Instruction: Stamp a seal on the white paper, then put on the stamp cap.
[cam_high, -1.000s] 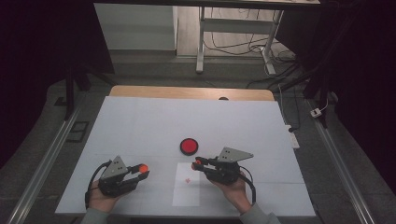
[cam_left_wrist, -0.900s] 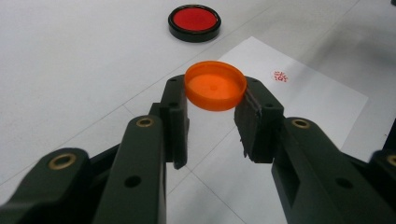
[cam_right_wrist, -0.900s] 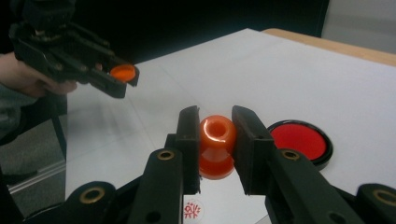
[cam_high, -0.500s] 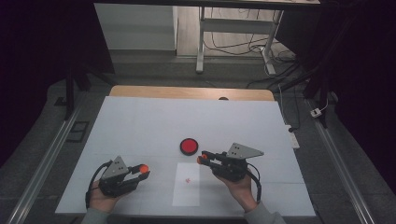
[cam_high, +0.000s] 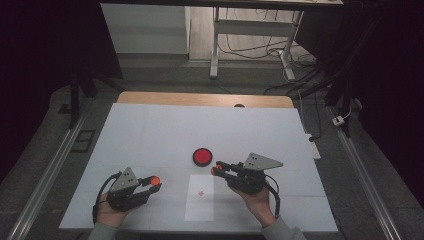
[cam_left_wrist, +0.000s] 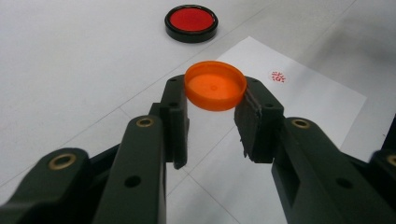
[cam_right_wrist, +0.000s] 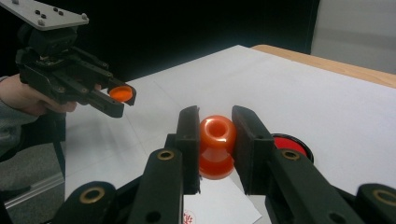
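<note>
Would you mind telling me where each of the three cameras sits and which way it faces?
High view: above the person's side, looking forward and down on the white table; both hands and forearms show.
Left gripper view: rides the left gripper, looking along its jaws, shut on an orange cap, toward the red ink pad and stamped paper.
Right gripper view: rides the right gripper, shut on an orange stamp, facing the left gripper and hand.
Shared: all three show the ink pad and the paper.

My right claw covers the sides of the orange stamp, and its base hides part of the paper's red mark. Behind it, the red ink pad is half hidden. The mark's design is too small to read.
</note>
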